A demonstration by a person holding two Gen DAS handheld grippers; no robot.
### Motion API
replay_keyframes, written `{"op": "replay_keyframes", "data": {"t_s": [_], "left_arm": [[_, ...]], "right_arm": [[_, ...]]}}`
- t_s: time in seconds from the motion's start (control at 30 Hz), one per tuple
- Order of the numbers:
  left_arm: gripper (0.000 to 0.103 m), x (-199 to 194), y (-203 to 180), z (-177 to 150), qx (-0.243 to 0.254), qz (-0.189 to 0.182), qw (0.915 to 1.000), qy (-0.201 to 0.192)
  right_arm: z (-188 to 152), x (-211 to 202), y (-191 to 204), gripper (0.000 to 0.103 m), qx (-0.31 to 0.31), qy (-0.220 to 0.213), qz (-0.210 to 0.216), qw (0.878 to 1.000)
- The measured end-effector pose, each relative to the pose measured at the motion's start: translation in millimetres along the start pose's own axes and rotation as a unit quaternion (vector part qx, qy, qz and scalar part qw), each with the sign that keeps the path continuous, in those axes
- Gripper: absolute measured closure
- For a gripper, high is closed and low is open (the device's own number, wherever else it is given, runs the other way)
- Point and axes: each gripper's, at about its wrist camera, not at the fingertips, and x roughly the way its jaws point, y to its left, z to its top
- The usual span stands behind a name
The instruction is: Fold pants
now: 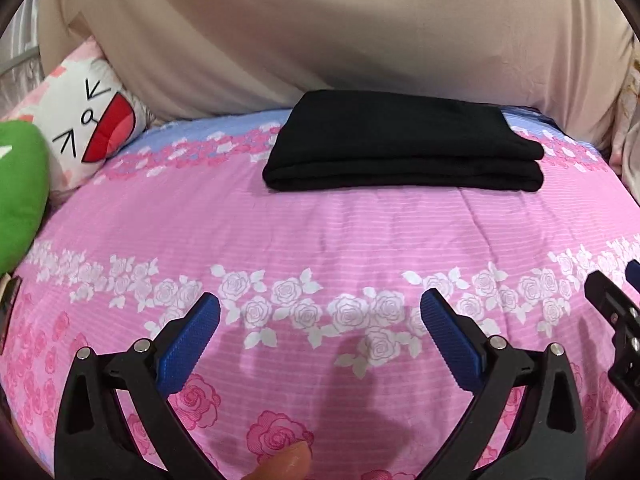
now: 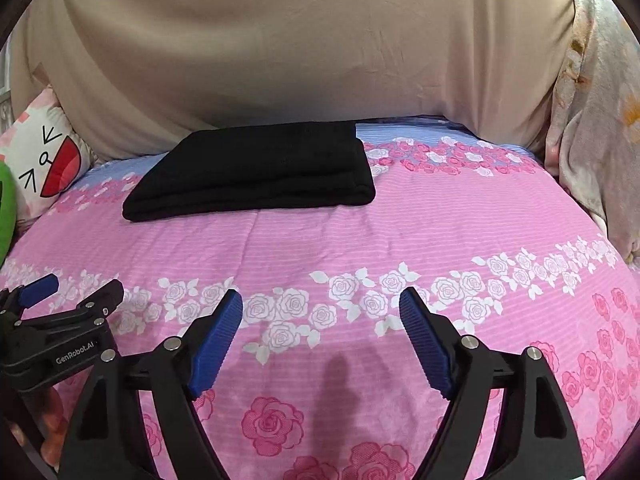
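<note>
The black pants [image 1: 404, 144] lie folded into a neat thick rectangle at the far side of the pink rose-print bed [image 1: 320, 232], against the beige cloth behind. They also show in the right wrist view [image 2: 256, 170], far left of centre. My left gripper [image 1: 320, 308] is open and empty, hovering over the bed well short of the pants. My right gripper [image 2: 320, 304] is open and empty too, level with the left. Each gripper shows at the edge of the other's view, the right one [image 1: 616, 312] and the left one [image 2: 60, 300].
A beige draped cloth [image 2: 312, 40] rises behind the bed. A white cartoon-face cushion [image 1: 88, 120] and a green plush [image 1: 20, 192] sit at the far left. A pale floral blanket [image 2: 596, 120] hangs at the right. A fingertip [image 1: 288, 462] shows at the bottom.
</note>
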Motion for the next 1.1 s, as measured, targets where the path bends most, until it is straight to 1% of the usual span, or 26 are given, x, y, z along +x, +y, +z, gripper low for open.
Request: {"op": "replay_keyframes", "data": {"t_s": [0.1, 0.27, 0.9, 0.97, 1.1], "left_arm": [[0.005, 2.8, 2.3, -0.4, -0.007, 0.001, 1.0, 0.006], [0.005, 3.0, 0.7, -0.4, -0.004, -0.001, 1.0, 0.006], [0.006, 1.8, -1.3, -0.3, -0.003, -0.006, 1.0, 0.004], [0.006, 1.7, -1.5, 0.2, -0.003, -0.016, 0.9999, 0.002], [0.007, 0.8, -1.4, -0.2, -0.006, -0.018, 0.9998, -0.002]], "right_arm": [[0.7, 1.5, -0.1, 0.023, -0.001, 0.004, -0.004, 1.0], [0.1, 6.0, 0.8, 0.022, -0.003, 0.014, -0.008, 1.0], [-1.9, 3.7, 6.6, 0.02, -0.012, 0.008, -0.024, 1.0], [-1.9, 3.2, 6.1, 0.02, -0.012, 0.007, -0.025, 1.0], [-2.2, 3.4, 6.2, 0.02, -0.012, 0.008, -0.026, 1.0]]}}
